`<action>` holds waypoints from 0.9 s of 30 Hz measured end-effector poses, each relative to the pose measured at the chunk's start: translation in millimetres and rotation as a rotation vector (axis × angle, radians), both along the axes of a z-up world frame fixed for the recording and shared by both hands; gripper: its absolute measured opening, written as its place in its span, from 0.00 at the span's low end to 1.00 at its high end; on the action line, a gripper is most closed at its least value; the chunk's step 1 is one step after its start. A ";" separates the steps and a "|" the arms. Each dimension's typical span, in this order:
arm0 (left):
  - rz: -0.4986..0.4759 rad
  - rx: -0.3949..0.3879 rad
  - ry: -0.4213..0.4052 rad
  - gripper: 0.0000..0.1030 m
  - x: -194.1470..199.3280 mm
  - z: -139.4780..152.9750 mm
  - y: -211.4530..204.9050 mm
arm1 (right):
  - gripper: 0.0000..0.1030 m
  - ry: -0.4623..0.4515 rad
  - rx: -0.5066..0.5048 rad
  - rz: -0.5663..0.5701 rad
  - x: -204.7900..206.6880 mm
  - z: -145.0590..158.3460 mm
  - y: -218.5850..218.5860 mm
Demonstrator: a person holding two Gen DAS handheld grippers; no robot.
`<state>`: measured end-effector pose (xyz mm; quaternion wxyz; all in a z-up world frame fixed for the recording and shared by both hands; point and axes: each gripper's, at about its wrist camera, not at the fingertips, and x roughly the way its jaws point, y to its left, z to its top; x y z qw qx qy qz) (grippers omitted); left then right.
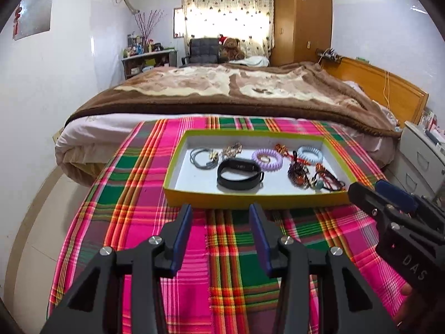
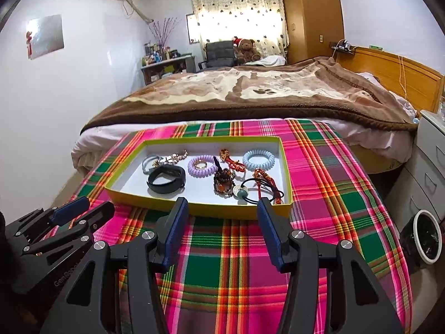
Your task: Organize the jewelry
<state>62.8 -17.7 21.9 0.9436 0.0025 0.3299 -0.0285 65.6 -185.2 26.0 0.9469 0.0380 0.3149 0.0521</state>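
Observation:
A shallow yellow-rimmed tray [image 1: 256, 197] [image 2: 194, 208] sits on the plaid cloth and holds several pieces of jewelry. Among them are a black fitness band [image 1: 239, 177] [image 2: 166, 181], a purple coil bracelet [image 1: 267, 158] [image 2: 201, 166], a light blue coil bracelet [image 1: 309, 153] [image 2: 258, 159], a grey hair tie [image 1: 201, 158], a beaded bracelet [image 2: 223, 183] and black and red cords [image 2: 264, 186]. My left gripper [image 1: 221, 217] is open and empty, just short of the tray's near rim. My right gripper [image 2: 222, 211] is open and empty at the near rim. It also shows in the left wrist view [image 1: 370, 192].
The plaid cloth [image 1: 236, 264] [image 2: 236, 264] covers a table in front of a bed with a brown blanket [image 1: 222, 89]. White drawers [image 1: 425, 161] stand at the right. A black bin [image 2: 427, 239] sits on the floor at the right.

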 end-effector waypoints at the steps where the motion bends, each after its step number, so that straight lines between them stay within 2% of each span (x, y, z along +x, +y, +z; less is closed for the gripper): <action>1: 0.001 0.006 -0.004 0.43 -0.5 0.6 -0.6 | 0.50 -0.009 0.002 -0.002 -1.6 0.9 0.2; 5: 0.008 0.025 -0.030 0.43 -3.7 3.3 -1.8 | 0.50 -0.040 -0.021 -0.011 -6.2 3.8 3.1; 13: 0.003 0.003 -0.069 0.43 -10.1 8.8 -0.6 | 0.50 -0.062 -0.036 -0.009 -11.6 2.7 7.1; 27: 0.001 -0.004 -0.062 0.43 -10.3 6.5 -2.2 | 0.50 -0.071 -0.037 -0.013 -14.5 4.2 8.2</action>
